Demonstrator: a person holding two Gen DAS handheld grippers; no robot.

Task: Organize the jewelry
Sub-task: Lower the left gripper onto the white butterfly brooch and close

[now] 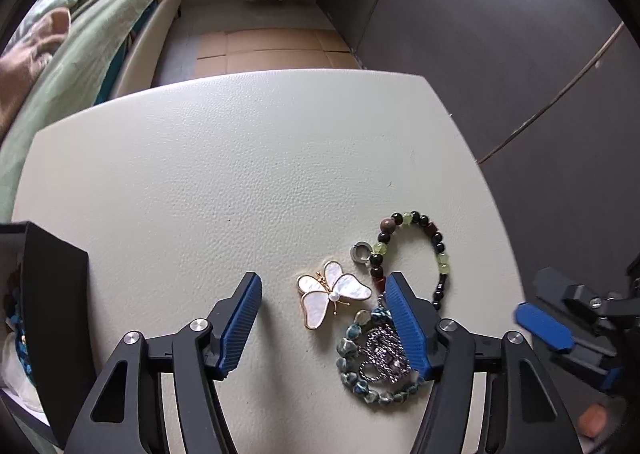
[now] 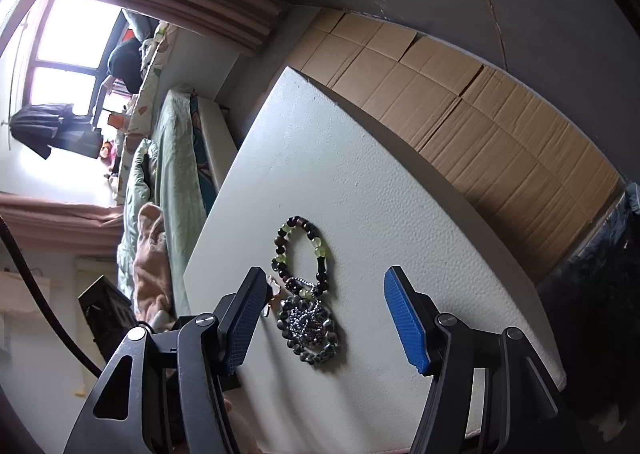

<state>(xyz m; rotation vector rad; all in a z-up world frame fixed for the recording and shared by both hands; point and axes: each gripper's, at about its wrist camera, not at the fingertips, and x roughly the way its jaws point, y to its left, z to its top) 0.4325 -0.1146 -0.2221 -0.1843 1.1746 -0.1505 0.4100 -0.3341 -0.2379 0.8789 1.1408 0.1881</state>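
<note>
A white butterfly brooch (image 1: 332,294) with gold edging lies on the white table (image 1: 240,174). It sits between the blue pads of my left gripper (image 1: 323,282), which is open and does not touch it. Beside the brooch lie a small silver ring (image 1: 361,253), a dark and green beaded bracelet (image 1: 424,250), a teal stone bracelet (image 1: 352,358) and a silver chain (image 1: 380,354); the left gripper's right-hand finger covers part of the chain. My right gripper (image 2: 326,278) hangs open above the beaded bracelet (image 2: 304,250) and stone bracelet (image 2: 312,334), holding nothing.
An open black jewelry box (image 1: 52,314) stands at the table's left edge with beads inside. A bed (image 1: 80,54) with green bedding runs along the left. Flattened cardboard (image 2: 480,114) covers the floor beyond the table. A dark wall stands to the right.
</note>
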